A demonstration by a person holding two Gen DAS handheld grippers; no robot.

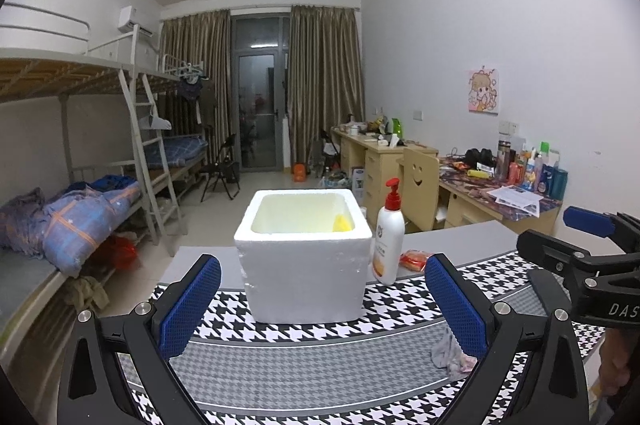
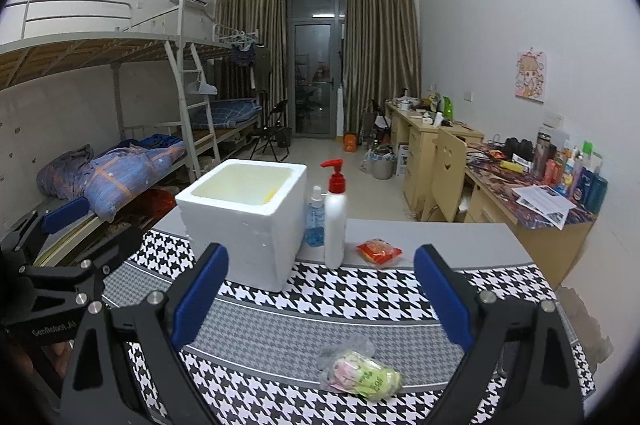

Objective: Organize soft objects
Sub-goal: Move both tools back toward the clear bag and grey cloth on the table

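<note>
While you hover: both grippers are spread wide, holding nothing.
Left gripper (image 1: 322, 309): faces your foam box (image 1: 303, 257).
Right gripper (image 2: 320, 301): above your bag (image 2: 360, 371).
Bag: crinkled clear plastic, pink and green inside, lying on the mat (image 2: 360, 295).

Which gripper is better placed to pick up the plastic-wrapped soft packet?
Right gripper: open, with the packet lying between its fingers. For the left gripper, it lies off to the right.

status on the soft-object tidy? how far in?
Early. Done: one yellow item already sits in the foam box. In hand: nothing; left gripper and right gripper are both open. Left: the plastic-wrapped soft bundle and red packet still lie on the mat.
</note>
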